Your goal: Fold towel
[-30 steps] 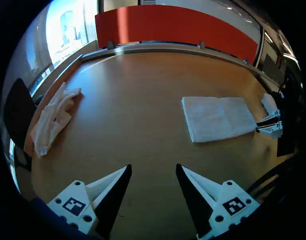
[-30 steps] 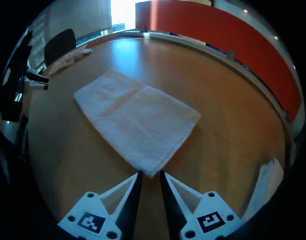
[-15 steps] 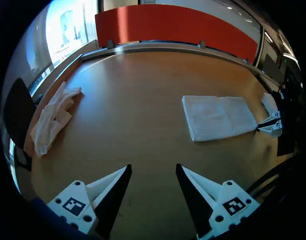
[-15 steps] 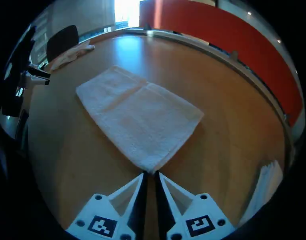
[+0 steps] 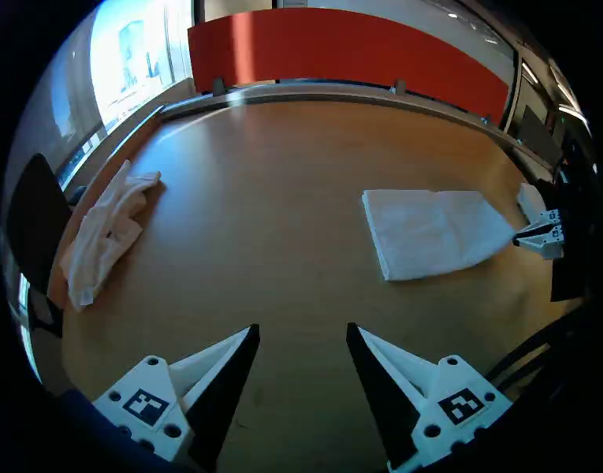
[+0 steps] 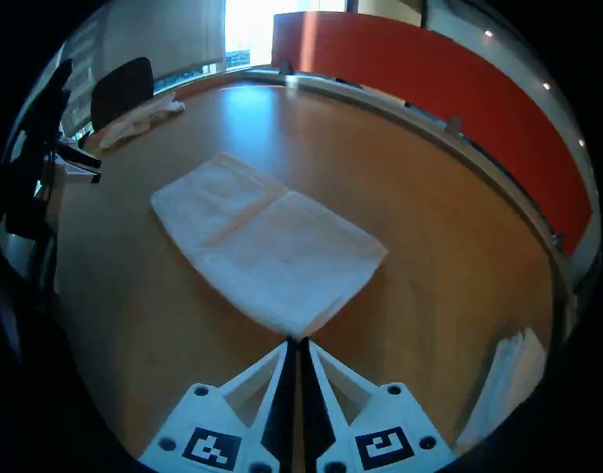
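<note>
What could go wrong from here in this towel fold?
1. The right gripper is shut on just the tip of one corner of the towel, so the cloth could slip out when pulled.
2. The left gripper is open above the table, well away from the towel. A one-corner pull may therefore skew the fold or drag the whole towel.

The towel [image 6: 262, 252] is white terry cloth, nubby and matt. The table [image 5: 246, 197] is smooth wood with a soft sheen. At nine o'clock in the left gripper view, a cloth [image 5: 104, 229] looks soft and matt. The red panel [image 5: 340, 47] is smooth.
</note>
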